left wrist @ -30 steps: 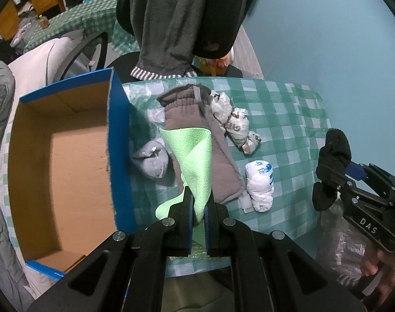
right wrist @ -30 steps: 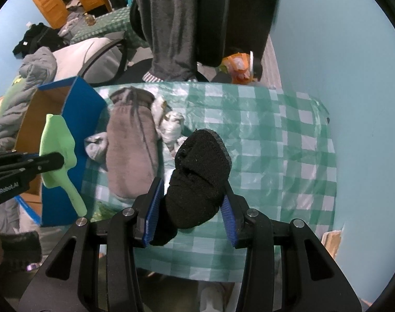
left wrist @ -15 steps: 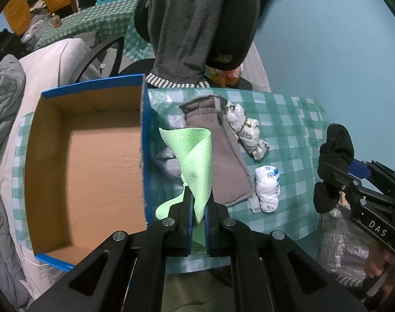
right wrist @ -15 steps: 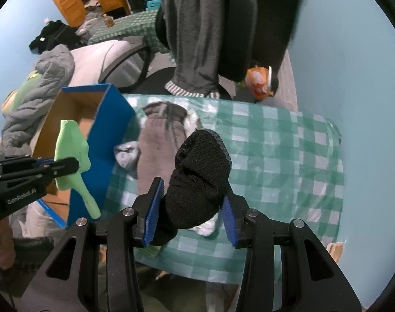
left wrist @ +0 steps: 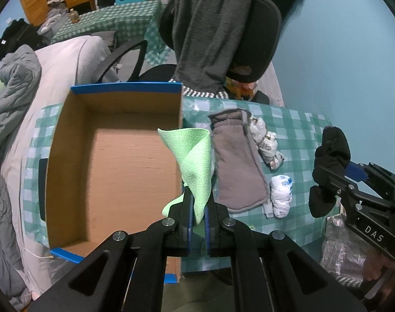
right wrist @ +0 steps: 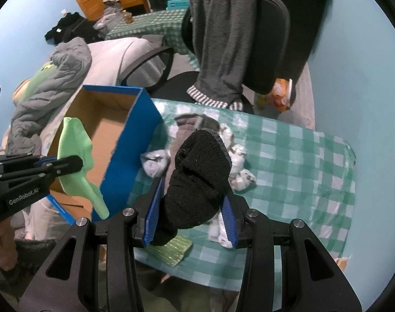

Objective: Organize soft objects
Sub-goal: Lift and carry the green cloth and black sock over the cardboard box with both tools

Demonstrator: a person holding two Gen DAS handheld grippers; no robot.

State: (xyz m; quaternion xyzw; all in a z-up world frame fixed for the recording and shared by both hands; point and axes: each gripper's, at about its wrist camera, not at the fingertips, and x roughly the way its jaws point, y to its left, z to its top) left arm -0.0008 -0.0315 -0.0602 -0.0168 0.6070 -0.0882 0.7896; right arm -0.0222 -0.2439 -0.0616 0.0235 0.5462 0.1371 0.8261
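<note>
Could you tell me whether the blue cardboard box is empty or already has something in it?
Empty. The left wrist view shows the blue cardboard box with a bare brown floor.

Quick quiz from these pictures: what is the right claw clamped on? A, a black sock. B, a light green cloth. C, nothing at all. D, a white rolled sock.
A: in the right wrist view the right claw has its blue pads pressed on a bunched black sock, while the green cloth sits in the left claw.
</note>
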